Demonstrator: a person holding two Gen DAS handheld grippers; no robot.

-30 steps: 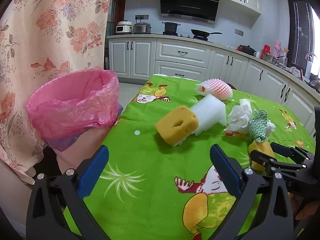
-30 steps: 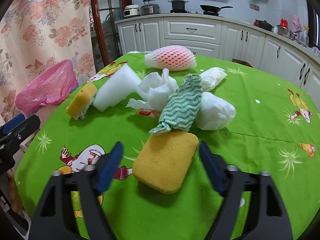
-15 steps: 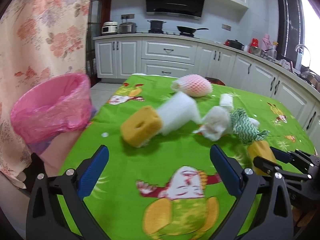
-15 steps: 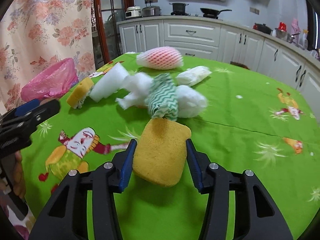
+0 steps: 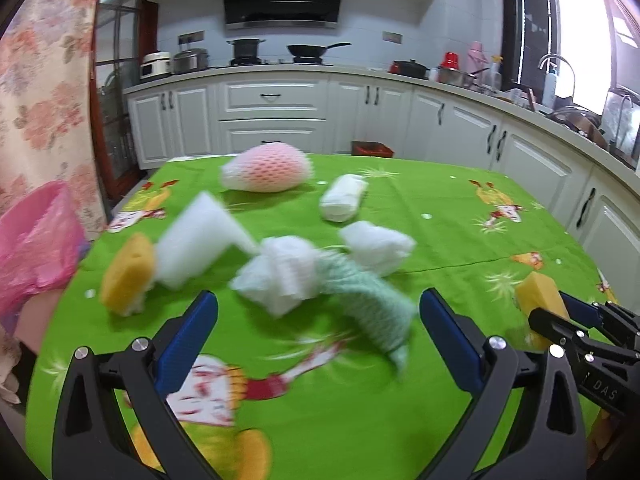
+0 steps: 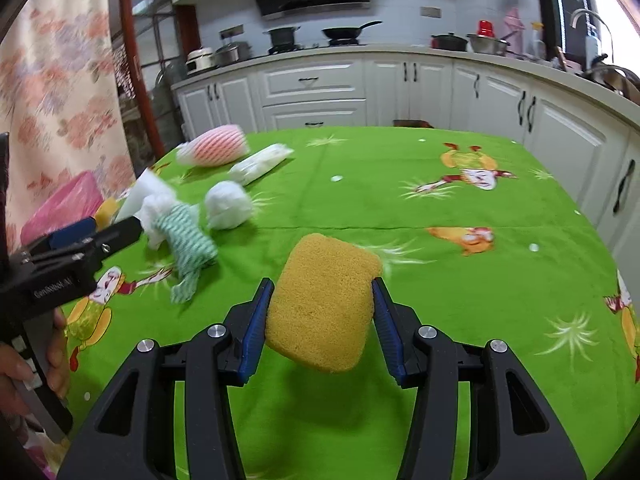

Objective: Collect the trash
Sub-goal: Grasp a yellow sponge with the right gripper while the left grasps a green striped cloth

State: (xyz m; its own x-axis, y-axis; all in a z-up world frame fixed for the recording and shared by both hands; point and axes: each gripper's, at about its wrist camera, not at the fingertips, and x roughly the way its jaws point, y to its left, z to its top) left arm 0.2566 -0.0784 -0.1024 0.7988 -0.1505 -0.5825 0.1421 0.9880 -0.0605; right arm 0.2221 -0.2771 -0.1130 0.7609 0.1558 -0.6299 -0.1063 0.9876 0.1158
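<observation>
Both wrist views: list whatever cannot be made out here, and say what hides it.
- Left wrist view: the pink-lined bin is cut off by the left edge; its inside is unseen.
- Left wrist view: the green patterned cloth and white wad are smeared by motion blur.
- Right wrist view: the yellow sponge, clamped in the right gripper, hides the tablecloth beneath it.

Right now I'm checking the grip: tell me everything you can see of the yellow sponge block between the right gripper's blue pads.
The yellow sponge block is a thick rounded rectangle of porous foam with soft corners and a grainy, unmarked top face. The right gripper is shut on it, blue pads pressing its two long sides. It is tilted, far end higher, lifted clear of the green cartoon-print tablecloth, with its shadow below. Nothing else touches it.
</observation>
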